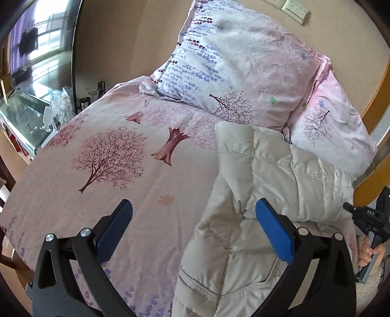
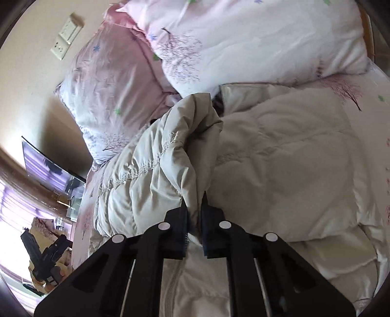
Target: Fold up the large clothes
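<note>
Pinching a jacket fold, the right gripper risks slipping off slick fabric. Left gripper hovers, tongs apart.

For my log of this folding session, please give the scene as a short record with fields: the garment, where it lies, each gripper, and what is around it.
garment: cream padded jacket, quilted, partly folded over itself
surface: bed with pink tree-print cover
left gripper: open, blue fingers wide apart, one over the jacket, gripping nothing
right gripper: shut on a raised fold of the jacket
pillows: two, at the head of the bed, beyond the jacket
wall: switch plate above the pillows
</note>
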`<action>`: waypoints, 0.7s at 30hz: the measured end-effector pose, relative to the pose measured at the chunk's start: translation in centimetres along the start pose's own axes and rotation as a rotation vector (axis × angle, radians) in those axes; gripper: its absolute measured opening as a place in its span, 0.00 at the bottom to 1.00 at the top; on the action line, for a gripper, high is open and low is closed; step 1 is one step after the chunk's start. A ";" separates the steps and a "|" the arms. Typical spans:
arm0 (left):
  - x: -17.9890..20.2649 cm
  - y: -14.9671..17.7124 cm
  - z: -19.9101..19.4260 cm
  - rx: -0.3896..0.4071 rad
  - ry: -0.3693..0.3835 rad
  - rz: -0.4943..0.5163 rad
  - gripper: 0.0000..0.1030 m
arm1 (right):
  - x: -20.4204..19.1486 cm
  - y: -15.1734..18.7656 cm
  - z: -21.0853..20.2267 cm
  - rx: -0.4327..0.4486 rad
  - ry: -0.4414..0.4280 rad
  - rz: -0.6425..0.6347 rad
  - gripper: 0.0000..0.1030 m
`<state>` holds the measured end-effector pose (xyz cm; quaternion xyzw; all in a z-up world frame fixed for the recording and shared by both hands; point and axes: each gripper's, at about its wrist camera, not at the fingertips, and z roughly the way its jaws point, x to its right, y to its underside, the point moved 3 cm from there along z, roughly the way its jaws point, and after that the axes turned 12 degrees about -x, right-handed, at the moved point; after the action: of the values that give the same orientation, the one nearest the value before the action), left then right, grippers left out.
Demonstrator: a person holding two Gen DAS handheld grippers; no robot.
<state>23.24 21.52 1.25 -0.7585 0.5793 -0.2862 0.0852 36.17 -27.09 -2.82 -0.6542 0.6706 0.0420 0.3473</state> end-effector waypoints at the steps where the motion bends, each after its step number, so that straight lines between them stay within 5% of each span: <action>1: 0.0 0.2 0.1 0.000 0.008 0.003 0.98 | 0.3 0.1 0.2 -0.006 0.006 0.010 0.08; 10: 3.0 1.8 0.7 0.014 -0.042 0.203 0.98 | 2.3 -0.2 4.4 -0.122 0.153 0.064 0.15; 14: 3.9 2.4 1.2 -0.028 -0.039 0.237 0.98 | 1.4 0.1 2.2 -0.072 0.242 0.042 0.40; 18: 4.2 2.3 1.5 -0.037 -0.017 0.224 0.98 | -0.4 -0.2 -0.9 0.086 0.306 -0.047 0.40; 21: 4.3 2.1 2.1 -0.063 -0.016 0.201 0.98 | -2.5 -0.8 -0.3 0.058 0.277 -0.147 0.29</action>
<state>23.32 16.44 0.01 -0.7010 0.6606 -0.2516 0.0941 36.52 -25.28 -0.98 -0.6906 0.6634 -0.0934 0.2725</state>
